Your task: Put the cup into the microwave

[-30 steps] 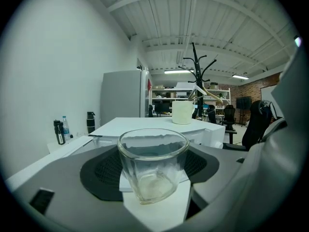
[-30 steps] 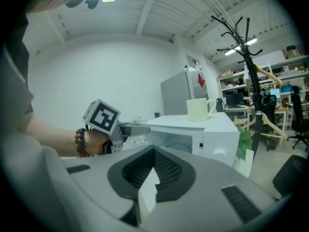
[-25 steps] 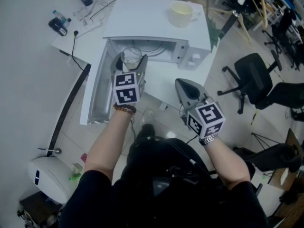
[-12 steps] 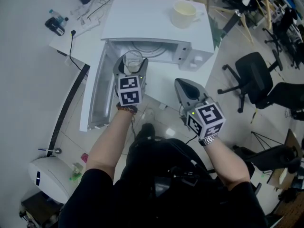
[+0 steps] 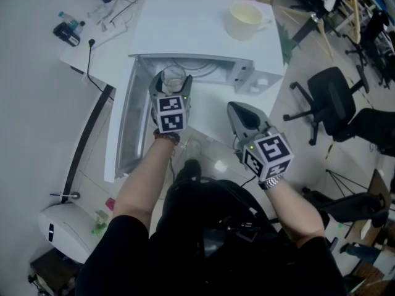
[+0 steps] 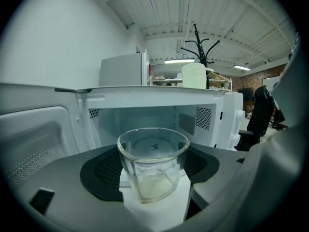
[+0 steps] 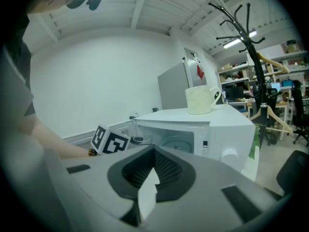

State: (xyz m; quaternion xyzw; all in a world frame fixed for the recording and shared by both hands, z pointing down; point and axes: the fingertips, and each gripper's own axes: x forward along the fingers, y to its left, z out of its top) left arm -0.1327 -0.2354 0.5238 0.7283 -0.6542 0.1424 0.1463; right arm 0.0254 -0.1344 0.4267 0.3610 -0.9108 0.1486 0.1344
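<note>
Two grippers: the left gripper (image 5: 171, 84) clamps the clear glass cup (image 6: 152, 161) upright at the open white box-shaped microwave's (image 5: 203, 36) front edge — seemingly poised to slide in — while the empty right gripper (image 5: 238, 111), jaws together, hangs clear.

Light is flat and cool, from overhead; shadows soft. Head view slightly dim. The ceiling tube light (image 6: 179, 61) clips white; small glare spot on floor (image 5: 219, 165). Both gripper views: strong fisheye, black vignetted corners, near foreground soft, cup (image 6: 153, 163) sharp.
</note>
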